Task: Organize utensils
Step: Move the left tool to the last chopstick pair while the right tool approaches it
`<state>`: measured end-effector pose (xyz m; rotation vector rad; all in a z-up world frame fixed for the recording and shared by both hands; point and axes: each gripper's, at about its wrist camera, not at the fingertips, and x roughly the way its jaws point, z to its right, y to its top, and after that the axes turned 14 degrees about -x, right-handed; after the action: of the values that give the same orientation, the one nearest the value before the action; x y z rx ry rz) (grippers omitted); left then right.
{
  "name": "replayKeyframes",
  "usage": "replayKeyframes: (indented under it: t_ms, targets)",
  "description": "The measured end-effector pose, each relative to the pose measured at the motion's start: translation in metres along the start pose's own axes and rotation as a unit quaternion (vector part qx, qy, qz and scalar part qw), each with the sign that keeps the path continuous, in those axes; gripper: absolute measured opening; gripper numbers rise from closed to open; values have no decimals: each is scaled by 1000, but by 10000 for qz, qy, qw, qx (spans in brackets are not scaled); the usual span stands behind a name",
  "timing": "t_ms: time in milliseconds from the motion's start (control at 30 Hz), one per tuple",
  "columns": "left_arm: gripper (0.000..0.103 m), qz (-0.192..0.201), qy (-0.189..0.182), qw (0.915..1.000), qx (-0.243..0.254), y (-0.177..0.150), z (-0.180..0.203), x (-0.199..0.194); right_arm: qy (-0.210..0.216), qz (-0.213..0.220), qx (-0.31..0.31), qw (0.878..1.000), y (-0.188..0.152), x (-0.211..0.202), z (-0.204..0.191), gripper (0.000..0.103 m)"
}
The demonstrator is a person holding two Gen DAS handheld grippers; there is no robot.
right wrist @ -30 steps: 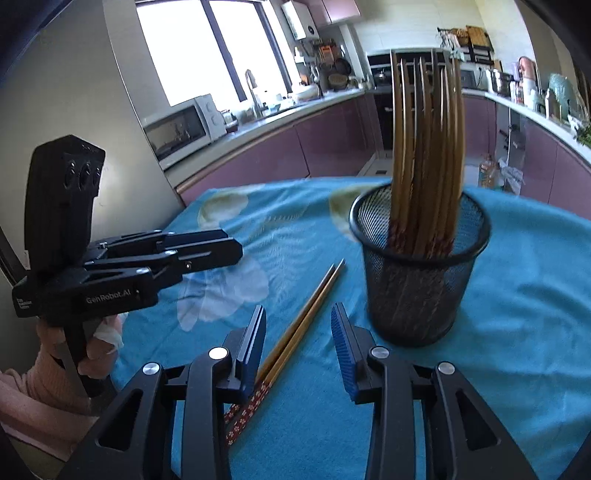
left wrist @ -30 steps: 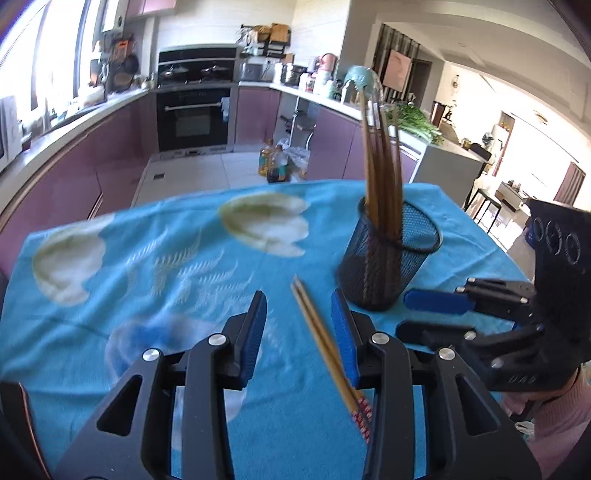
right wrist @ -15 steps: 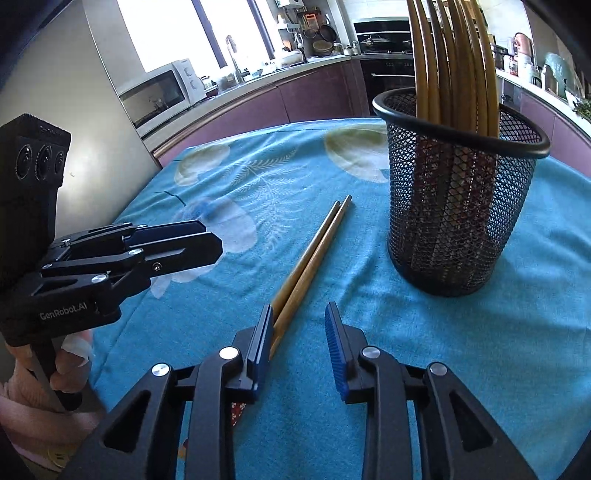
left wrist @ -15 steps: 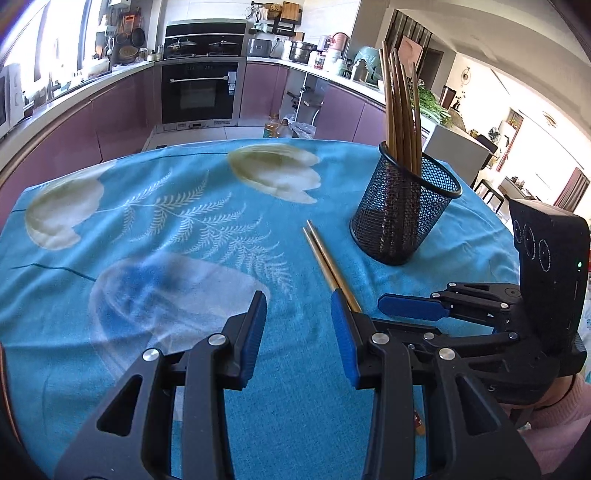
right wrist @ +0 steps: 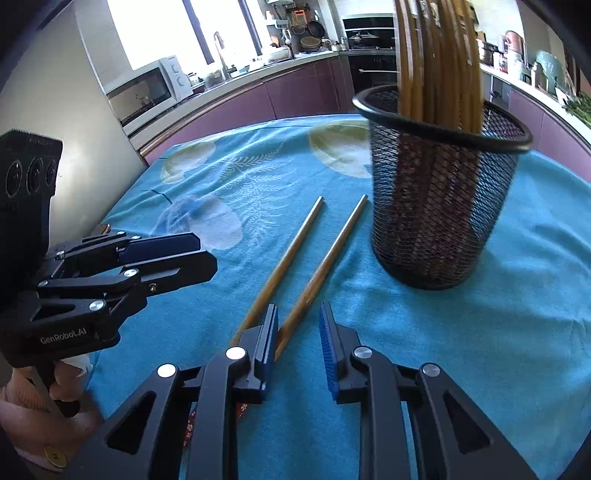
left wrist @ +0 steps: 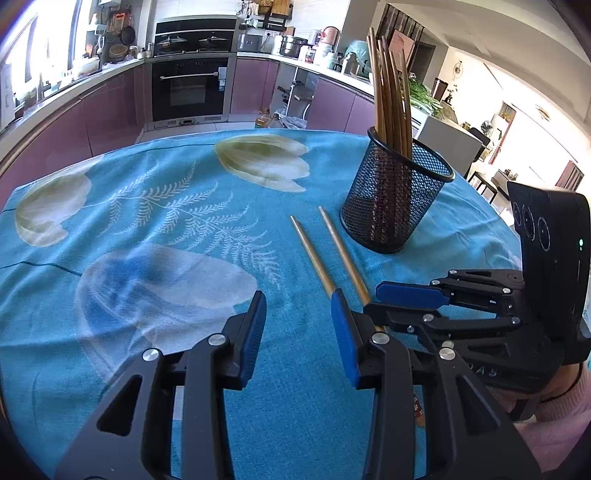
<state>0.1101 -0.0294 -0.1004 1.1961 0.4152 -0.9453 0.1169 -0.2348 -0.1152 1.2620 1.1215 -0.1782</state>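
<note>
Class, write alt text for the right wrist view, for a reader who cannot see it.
The right gripper is closing low over two loose chopsticks lying on a blue tablecloth, one stick running in between its fingers. A black mesh cup full of upright chopsticks stands just beyond, and the left gripper waits alongside.

1. Bright daylight floods in from the kitchen windows point(right wrist: 155, 33) – they are blown out to white.
2. Strong fisheye bending at the edges, with dark vignetted corners.
3. The mesh holder point(right wrist: 439, 192) looks slightly soft – close to the lens.
4. The blue cloth point(left wrist: 147, 229) is evenly lit, with soft shadows.
</note>
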Motion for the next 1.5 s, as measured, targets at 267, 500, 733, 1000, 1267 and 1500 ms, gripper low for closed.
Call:
replayKeyframes:
  t_ms: [267, 500, 733, 1000, 1267, 1500]
  targets:
    - [36, -172, 5, 9997, 158, -4, 11, 14, -6, -63, 118, 9999, 5, 2, 10, 20]
    - [36, -224, 24, 9996, 182, -2, 12, 19, -159, -66, 45, 9998, 20, 17, 15, 20]
    - [36, -304, 52, 9990, 338, 0, 19, 29, -86, -21, 158, 9998, 17, 15, 20, 14]
    - [33, -531, 235, 9973, 457, 6, 27, 52, 5, -65, 193, 9998, 6, 4, 24, 12]
    - [28, -524, 400, 9965, 516, 10, 30, 62, -140, -16, 121, 9998, 11, 10, 22, 12]
    - [13, -492, 431, 9972, 353, 11, 30, 62, -105, 75, 197, 9997, 10, 11, 24, 7]
